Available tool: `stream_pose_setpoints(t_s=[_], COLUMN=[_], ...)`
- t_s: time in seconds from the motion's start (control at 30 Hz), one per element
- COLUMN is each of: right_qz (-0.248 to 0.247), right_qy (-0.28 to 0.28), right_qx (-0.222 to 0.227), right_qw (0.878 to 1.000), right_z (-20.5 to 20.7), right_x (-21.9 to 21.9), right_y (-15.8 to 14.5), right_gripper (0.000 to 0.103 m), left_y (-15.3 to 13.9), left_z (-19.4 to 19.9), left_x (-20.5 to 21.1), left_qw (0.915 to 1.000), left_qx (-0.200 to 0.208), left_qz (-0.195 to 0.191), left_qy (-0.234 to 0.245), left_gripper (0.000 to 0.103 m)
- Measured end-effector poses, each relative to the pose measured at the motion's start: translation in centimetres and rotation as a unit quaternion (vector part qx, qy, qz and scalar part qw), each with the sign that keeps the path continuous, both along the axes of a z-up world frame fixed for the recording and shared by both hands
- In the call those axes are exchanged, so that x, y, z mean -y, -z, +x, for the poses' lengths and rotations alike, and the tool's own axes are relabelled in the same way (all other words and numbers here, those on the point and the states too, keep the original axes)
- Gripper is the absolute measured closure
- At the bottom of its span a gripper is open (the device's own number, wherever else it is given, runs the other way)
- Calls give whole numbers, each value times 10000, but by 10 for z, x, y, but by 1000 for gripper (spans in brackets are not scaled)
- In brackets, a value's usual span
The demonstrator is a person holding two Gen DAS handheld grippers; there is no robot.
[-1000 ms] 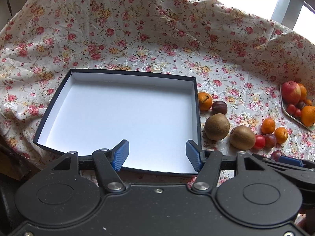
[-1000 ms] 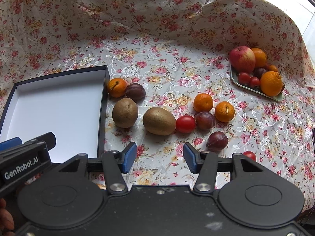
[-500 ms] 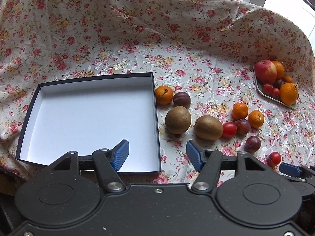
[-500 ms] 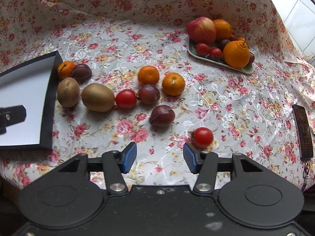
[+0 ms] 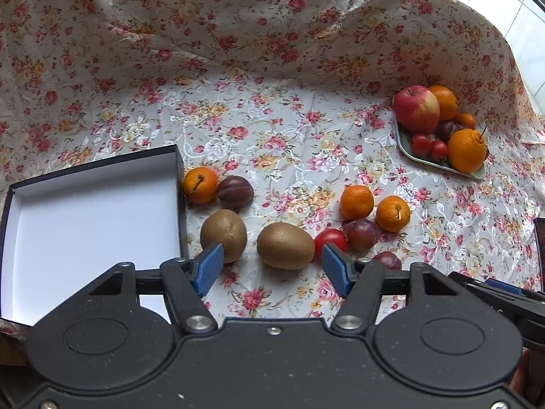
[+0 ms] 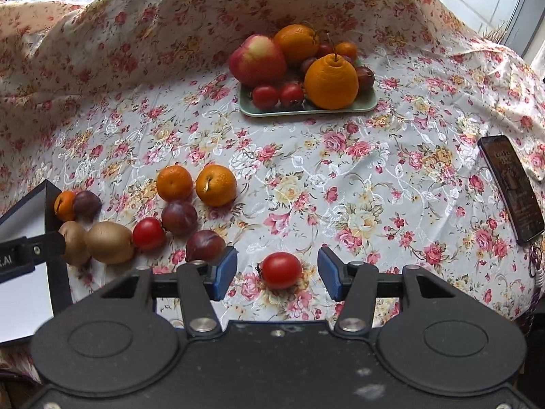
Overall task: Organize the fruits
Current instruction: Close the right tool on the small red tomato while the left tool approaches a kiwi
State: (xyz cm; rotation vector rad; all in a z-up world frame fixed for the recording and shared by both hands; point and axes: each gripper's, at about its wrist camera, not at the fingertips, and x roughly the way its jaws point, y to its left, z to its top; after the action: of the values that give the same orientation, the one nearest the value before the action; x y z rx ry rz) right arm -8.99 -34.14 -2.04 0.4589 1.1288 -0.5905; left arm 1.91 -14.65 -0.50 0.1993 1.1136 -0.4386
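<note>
Right claw lines up on a loose tomato

The small round red tomato (image 6: 281,270) lies alone on the floral-clothed tabletop (image 6: 374,187), framed between the wide-open right claw (image 6: 277,272), apparently for a grasp. The left claw (image 5: 272,269), equally wide and empty, hovers over the brown oval kiwi (image 5: 285,245) beside the empty white-lined black box (image 5: 85,218).

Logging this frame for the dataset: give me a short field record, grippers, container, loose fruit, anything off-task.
left gripper: open, holding nothing, facing a kiwi
right gripper: open, a lone tomato between its fingers, not gripped
box: dark rim, white inside, no fruit in it
loose fruit: kiwis, mandarins, plums, tomatoes on the floral cloth
green tray: piled with fruit
off-task: phone at right edge
</note>
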Motion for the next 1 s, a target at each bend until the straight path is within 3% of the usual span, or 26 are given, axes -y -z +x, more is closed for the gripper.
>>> stream_pose_setpoints(t_s=[0.17,0.33,0.9,1.0], right_qz=[217,390,529,510], right_qy=[47,67,10,-50], right_qx=[-65,-9,-207,-263], right_qw=[9997,9992,9984,9983], right_z=[2,0,6,8], right_x=[15,16,18,15], right_y=[19,33,58,62], right_gripper=[48,49,49,49], left_y=[18,29,63,69], left_z=[6,13,29,27], left_x=[15,22,31,37], left_qw=[9995,9983,9974,9978], left_qx=[-221,-516,-696,-546], left_qz=[101,-51,166,366], left_qy=[199,252,92,43], left_gripper=[37,37,37,37])
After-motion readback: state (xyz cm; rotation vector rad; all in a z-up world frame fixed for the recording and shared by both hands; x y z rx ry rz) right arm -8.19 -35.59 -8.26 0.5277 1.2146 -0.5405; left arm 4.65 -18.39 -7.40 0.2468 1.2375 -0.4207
